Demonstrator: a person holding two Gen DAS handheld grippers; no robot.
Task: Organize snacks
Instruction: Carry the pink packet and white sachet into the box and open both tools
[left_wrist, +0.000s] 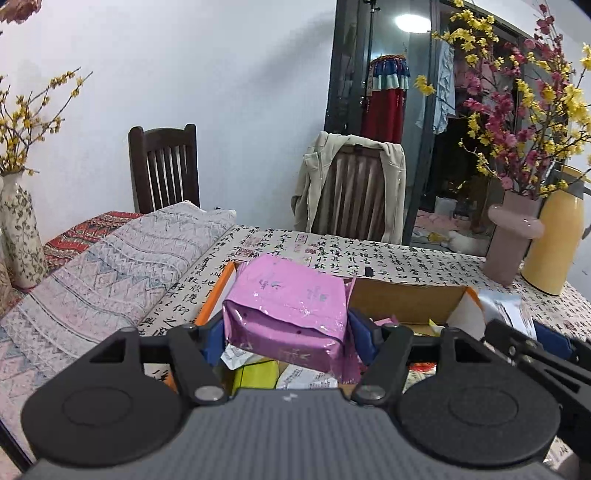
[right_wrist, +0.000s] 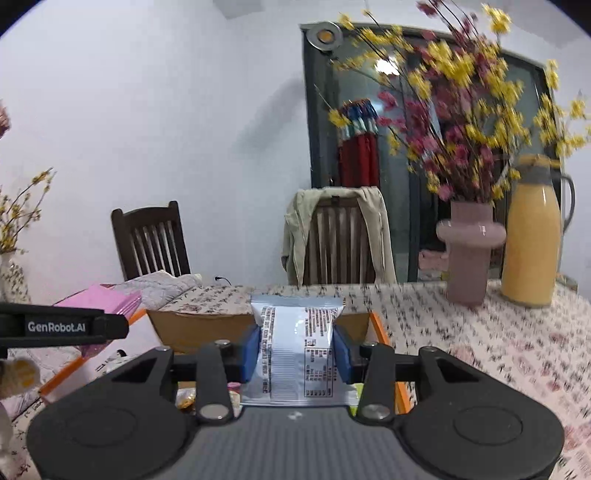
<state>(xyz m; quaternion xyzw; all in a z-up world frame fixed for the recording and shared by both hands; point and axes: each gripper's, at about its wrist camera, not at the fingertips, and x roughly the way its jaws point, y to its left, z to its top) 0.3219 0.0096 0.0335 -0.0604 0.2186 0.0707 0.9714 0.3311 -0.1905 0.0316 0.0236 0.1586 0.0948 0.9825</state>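
My left gripper (left_wrist: 286, 332) is shut on a shiny pink snack packet (left_wrist: 291, 306) and holds it above an open cardboard box (left_wrist: 406, 299) with orange edges. Several other snack packets (left_wrist: 303, 376) lie inside the box. My right gripper (right_wrist: 295, 350) is shut on a white and pale blue snack packet (right_wrist: 297, 350) with printed text, held above the same box (right_wrist: 199, 325). The pink packet (right_wrist: 99, 299) and the left gripper's arm (right_wrist: 62, 326) show at the left of the right wrist view. The right gripper (left_wrist: 535, 343) shows at the right of the left wrist view.
The table has a calligraphy-print cloth (left_wrist: 406, 258). A pink vase of flowers (left_wrist: 511, 240) and a yellow jug (left_wrist: 554, 236) stand at the back right. A folded patterned blanket (left_wrist: 92, 277) lies at the left by a floral vase (left_wrist: 20, 236). Two wooden chairs (left_wrist: 164, 170) stand behind the table.
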